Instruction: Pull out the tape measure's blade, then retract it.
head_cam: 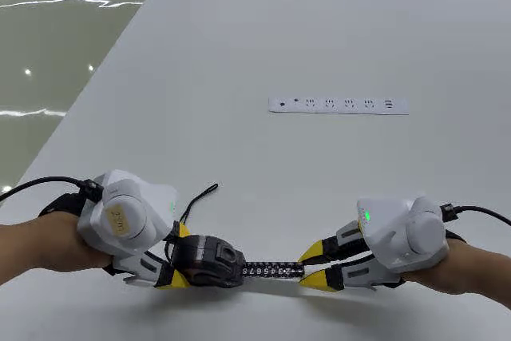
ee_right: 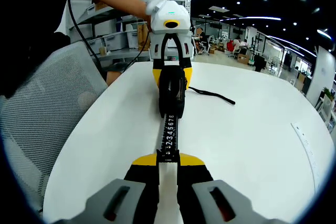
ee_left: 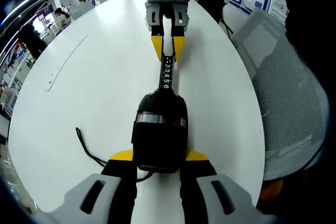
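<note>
Black and chunky, the tape measure case [head_cam: 209, 261] sits low at the near edge of the white desk [head_cam: 319, 45], clamped between the yellow-tipped jaws of the left gripper [ee_left: 160, 156]. Those jaws press on the two flat sides of the case, as the left gripper view shows from behind. A short stretch of blade [ee_right: 169, 132], black with white numerals, runs straight out of the case's mouth to the right gripper [ee_right: 168, 160], whose jaws are clenched on the blade's free end. In the right gripper view the digits two to eight read along the exposed length, and the tip is hidden between the jaws.

The two grippers face each other tip to tip, the left on the left side of the head view, the right on the right, with only the drawn blade between them. Whether the case rests on the desk or is held just above it cannot be told; a soft shadow lies under it.

A thin black strap [head_cam: 200, 199] trails from the case across the desk, away from the person. Farther back, well apart from the grippers, a flat white power strip [head_cam: 338, 105] lies on the desk. A grey mesh chair [ee_left: 294, 108] stands just beside the desk's near edge
</note>
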Demonstrator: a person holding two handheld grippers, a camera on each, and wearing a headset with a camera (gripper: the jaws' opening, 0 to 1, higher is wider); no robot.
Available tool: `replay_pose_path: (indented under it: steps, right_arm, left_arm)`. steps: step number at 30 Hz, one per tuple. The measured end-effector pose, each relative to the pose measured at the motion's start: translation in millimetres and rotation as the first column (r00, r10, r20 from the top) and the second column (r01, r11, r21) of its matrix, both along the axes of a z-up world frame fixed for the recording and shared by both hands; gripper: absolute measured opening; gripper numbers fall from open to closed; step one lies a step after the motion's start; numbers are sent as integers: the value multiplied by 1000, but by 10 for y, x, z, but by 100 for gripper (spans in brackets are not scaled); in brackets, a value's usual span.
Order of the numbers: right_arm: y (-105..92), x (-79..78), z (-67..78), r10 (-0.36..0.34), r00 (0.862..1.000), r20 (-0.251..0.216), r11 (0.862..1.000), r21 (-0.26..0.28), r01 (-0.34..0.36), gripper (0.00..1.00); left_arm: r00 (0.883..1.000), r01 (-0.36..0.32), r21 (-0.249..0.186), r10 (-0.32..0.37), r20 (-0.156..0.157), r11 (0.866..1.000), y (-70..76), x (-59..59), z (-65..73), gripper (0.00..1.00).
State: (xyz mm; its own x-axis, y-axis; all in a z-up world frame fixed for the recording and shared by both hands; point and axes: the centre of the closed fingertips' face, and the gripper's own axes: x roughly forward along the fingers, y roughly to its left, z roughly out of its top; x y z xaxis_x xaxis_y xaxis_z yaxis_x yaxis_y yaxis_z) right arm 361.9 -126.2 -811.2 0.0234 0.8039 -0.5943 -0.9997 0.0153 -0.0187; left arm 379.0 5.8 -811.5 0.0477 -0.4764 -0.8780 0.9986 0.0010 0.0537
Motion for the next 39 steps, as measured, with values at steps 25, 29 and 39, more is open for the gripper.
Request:
replay_pose_path:
  steps: [25, 29, 39]
  right_arm:
    - [-152, -10, -45, -2, 1000, 9, 1000, -8, 2, 10]
    - [-183, -15, -55, -5, 1000, 8, 1000, -10, 5, 10]
    - [-233, -30, -54, -7, 1000, 8, 1000, -11, 7, 10]
  left_arm:
    - [1000, 6, 6, -6, -1, 1000, -18, -5, 0, 26]
    - [1000, 8, 6, -8, -1, 1000, -24, -7, 1, 26]
    - [1000, 10, 11, -10, 0, 1000, -29, -11, 2, 26]
